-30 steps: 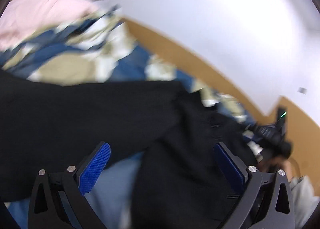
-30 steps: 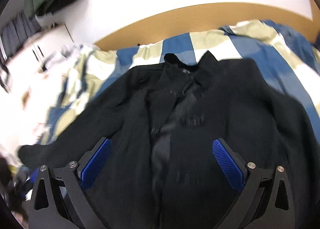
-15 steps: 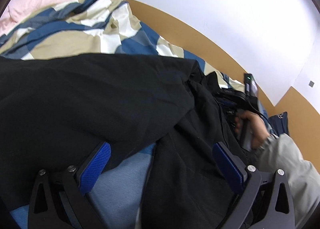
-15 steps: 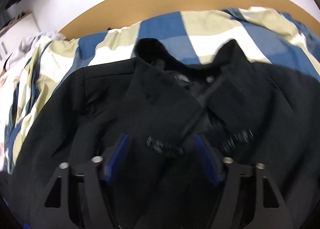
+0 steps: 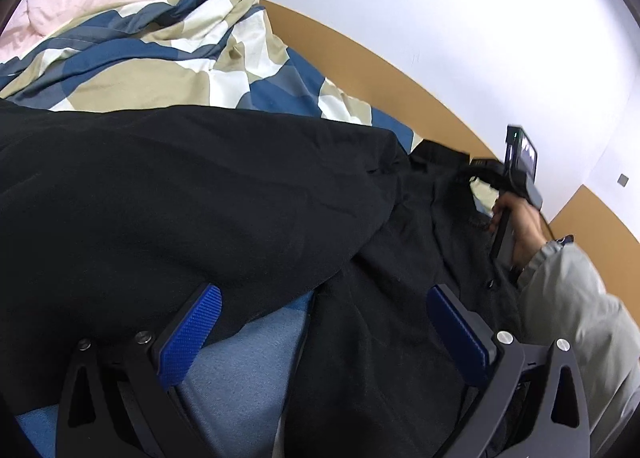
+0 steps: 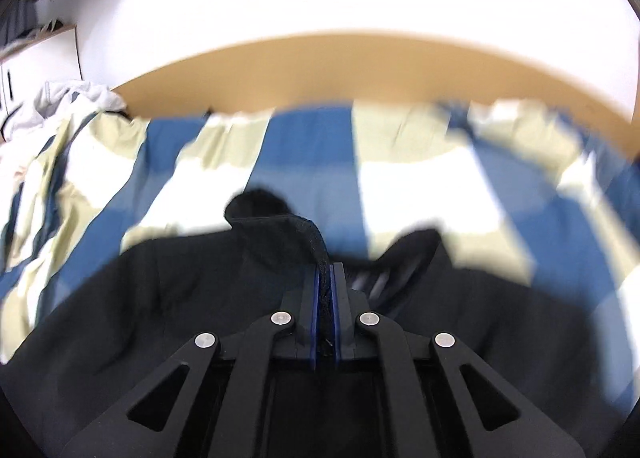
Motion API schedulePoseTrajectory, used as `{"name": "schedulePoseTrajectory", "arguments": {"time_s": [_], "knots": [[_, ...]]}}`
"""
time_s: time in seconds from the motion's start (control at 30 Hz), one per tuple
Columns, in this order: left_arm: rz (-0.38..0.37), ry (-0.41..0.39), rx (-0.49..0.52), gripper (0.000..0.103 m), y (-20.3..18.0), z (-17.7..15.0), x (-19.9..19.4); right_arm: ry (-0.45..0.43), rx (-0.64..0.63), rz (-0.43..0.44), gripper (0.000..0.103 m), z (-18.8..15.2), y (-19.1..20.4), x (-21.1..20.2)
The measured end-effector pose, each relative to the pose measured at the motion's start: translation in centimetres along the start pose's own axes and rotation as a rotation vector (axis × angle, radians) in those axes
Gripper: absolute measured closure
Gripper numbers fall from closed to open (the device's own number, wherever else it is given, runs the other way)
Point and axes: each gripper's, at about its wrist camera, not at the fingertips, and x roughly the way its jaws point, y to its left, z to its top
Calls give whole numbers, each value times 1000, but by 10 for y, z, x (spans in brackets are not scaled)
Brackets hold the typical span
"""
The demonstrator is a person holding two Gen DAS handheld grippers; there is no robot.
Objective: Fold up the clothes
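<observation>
Now the right tool (image 6: pixel 326 278), its jaws having just been closing, is clamped on the collar of the black jacket (image 5: pixel 200 198), which lies spread on the checked bedding (image 5: pixel 168 70). Likely next: lift the collar and straighten it. Left tool (image 5: pixel 320 322) hovers, jaws apart. No containers visible.

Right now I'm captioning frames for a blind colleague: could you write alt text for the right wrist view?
The right gripper, its jaws having just closed, is shut on the collar edge of a black jacket. The jacket lies on a bed with a blue, beige and white checked cover, a tan wooden headboard behind.
</observation>
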Motion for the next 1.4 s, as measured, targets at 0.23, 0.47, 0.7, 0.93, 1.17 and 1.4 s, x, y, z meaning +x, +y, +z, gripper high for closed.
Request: {"name": "schedulePoseTrajectory", "arguments": {"time_s": [0.23, 0.47, 0.7, 0.93, 1.17, 1.4], "knots": [[24, 20, 55, 0, -9, -5, 6, 89, 66, -70, 79, -24, -35, 48], [14, 12, 57, 0, -10, -5, 2, -97, 158, 87, 26, -50, -63, -14], [33, -86, 102, 0, -21, -10, -24, 12, 36, 156, 4, -110, -43, -149], [82, -193, 290, 0, -61, -37, -56, 134, -223, -53, 0, -266, -22, -239], [175, -257, 541, 0, -107, -85, -78, 74, -187, -63, 0, -308, -33, -279], [303, -166, 565, 0, -109, -92, -61, 76, -100, 24, 0, -313, -52, -290]]}}
